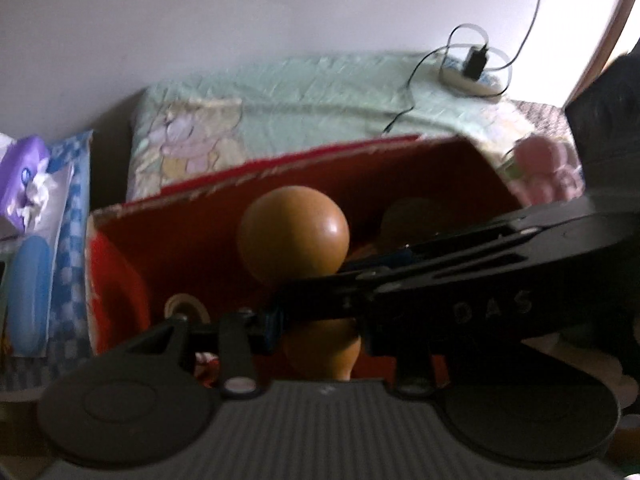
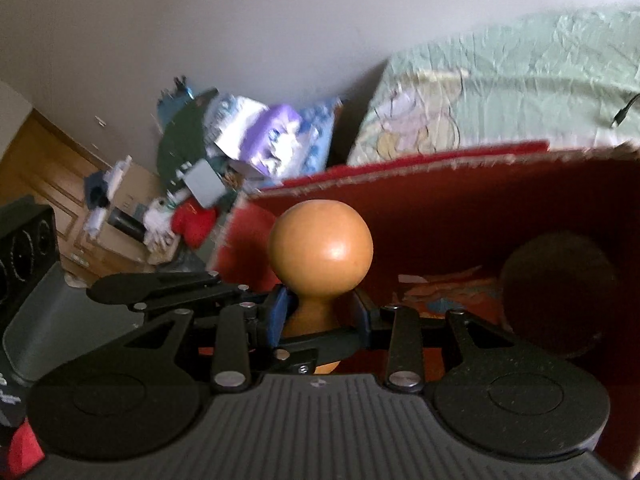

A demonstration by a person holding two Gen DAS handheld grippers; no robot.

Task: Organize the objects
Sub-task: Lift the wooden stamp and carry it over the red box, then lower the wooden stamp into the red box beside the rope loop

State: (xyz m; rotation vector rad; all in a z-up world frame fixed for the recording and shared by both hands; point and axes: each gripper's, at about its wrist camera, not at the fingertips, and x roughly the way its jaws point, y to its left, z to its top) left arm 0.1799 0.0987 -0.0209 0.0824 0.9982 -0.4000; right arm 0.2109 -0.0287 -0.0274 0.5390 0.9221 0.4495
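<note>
Both the left gripper (image 1: 316, 332) and the right gripper (image 2: 320, 320) clench the narrow neck of one orange gourd (image 2: 320, 256), held over the open red box (image 2: 460, 216). Beyond lies a pale green quilt (image 1: 320, 92) bearing a power strip (image 1: 472, 80).

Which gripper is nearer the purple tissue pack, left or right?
Left. Both clamp the orange gourd, but the left gripper comes in from the purple tissue pack's side, the right gripper from the opposite side.
</note>
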